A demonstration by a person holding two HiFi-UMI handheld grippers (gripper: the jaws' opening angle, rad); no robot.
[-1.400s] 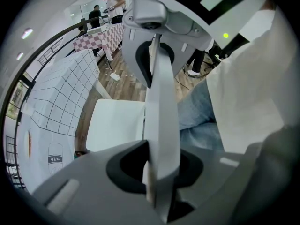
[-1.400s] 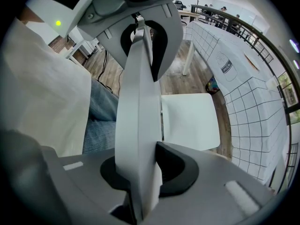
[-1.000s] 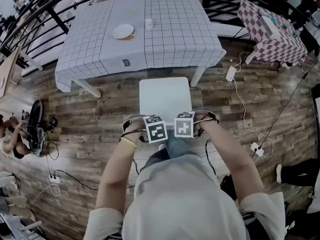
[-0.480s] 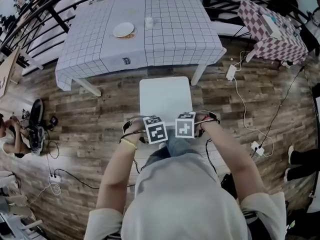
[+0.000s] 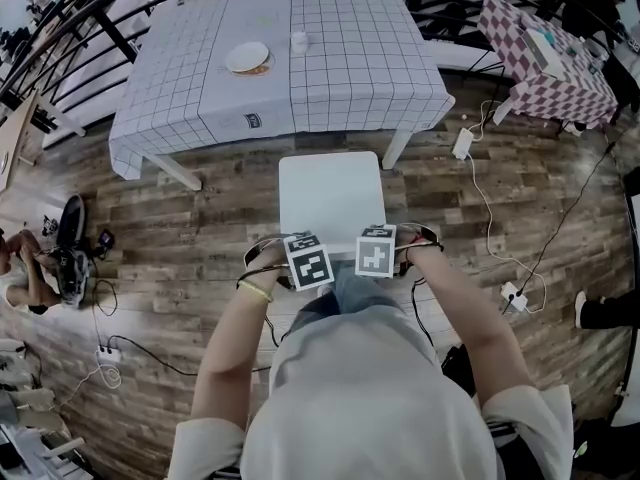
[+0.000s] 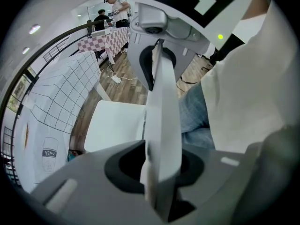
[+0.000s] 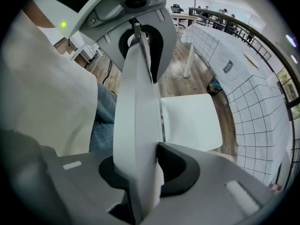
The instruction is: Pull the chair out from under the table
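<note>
The white chair stands pulled out from the table, its seat fully on the wood floor. Both grippers point down onto the top of its backrest, close to my body. The backrest runs as a white slab between the jaws of my left gripper, which are closed on it. My right gripper also has the backrest between its jaws. These have just been opening, and a dark gap shows beside the slab. In the head view the marker cubes hide the backrest and both the left gripper and the right gripper.
The table under a grid cloth carries a plate and a cup. A checkered table stands at the back right. Cables and power strips lie on the floor to the right. A person sits at the left edge.
The two marker cubes stand a touch farther apart. The chair and both hands have kept their place.
</note>
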